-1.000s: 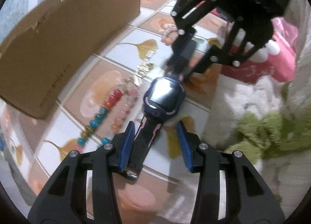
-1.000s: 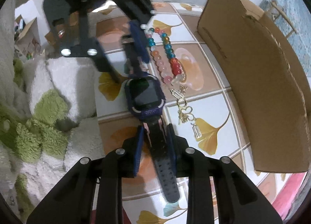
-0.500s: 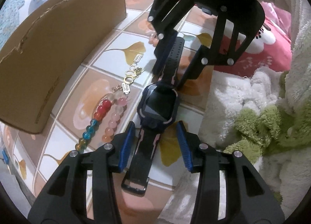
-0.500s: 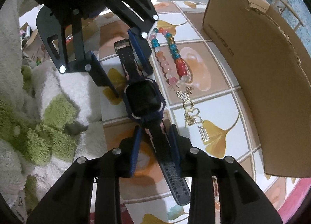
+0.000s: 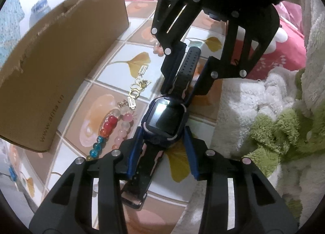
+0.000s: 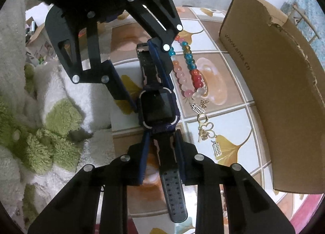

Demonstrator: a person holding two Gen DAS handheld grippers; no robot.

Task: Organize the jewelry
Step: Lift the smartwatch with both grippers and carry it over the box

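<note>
A dark blue smartwatch (image 5: 165, 118) (image 6: 157, 110) lies face up on the tiled tabletop (image 5: 113, 67), with a gripper over each strap end. My left gripper (image 5: 162, 152) straddles the buckle strap just behind the watch face. Its jaws are closing; the left pad is against the strap and the right pad stands clear of it. My right gripper (image 6: 162, 148) is closing on the perforated strap, and both pads hug its sides. A colourful bead bracelet (image 5: 109, 130) (image 6: 189, 75) and gold charms (image 5: 136, 89) (image 6: 205, 126) lie beside the watch.
A torn cardboard box (image 5: 61, 75) (image 6: 284, 91) stands along the bracelet side of the table. A fluffy white and green blanket (image 5: 264, 122) (image 6: 50, 112) borders the other side. Pink floral fabric (image 5: 284, 51) lies beyond the right gripper.
My left gripper has rolled and slid along the strap closer to the watch face. The right jaws spread slightly, then came back in on the strap. The watch now lies straighter between the grippers.
</note>
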